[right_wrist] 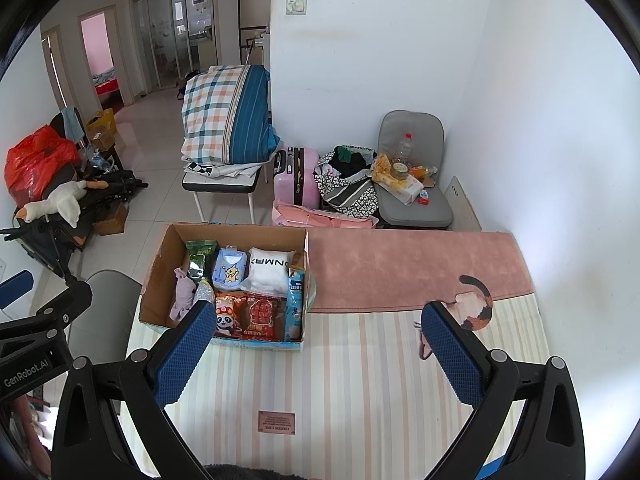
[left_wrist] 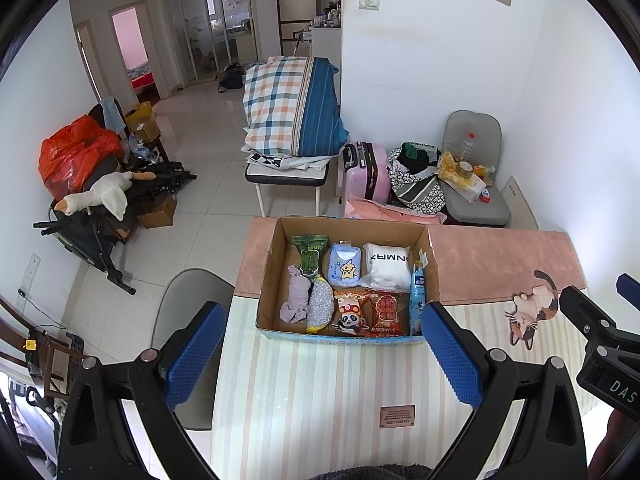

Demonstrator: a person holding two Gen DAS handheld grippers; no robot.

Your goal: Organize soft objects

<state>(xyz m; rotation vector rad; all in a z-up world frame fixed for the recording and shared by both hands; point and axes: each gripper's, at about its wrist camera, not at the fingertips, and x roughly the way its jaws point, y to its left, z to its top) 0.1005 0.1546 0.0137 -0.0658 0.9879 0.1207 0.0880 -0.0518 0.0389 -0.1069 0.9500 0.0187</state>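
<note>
An open cardboard box (left_wrist: pixel 267 280) stands on the striped table mat (left_wrist: pixel 320 392); it also shows in the right wrist view (right_wrist: pixel 158 280). It holds several soft items: a lilac cloth (left_wrist: pixel 295 296), a white pillow pack (left_wrist: pixel 387 266), a light blue pack (left_wrist: pixel 344 266), a green packet (left_wrist: pixel 310 254), a panda snack bag (left_wrist: pixel 351 314) and a red snack bag (left_wrist: pixel 386 312). My left gripper (left_wrist: pixel 320 354) is open and empty, held above the mat in front of the box. My right gripper (right_wrist: pixel 320 354) is open and empty, to the right of the box.
A pink runner (right_wrist: pixel 400 268) with a cat picture (left_wrist: pixel 532 312) covers the table's far part. A grey chair (left_wrist: pixel 192 308) stands at the table's left. Beyond are a pink suitcase (left_wrist: pixel 366 172), a loaded grey chair (left_wrist: pixel 476 176) and a bench with folded bedding (left_wrist: pixel 296 108).
</note>
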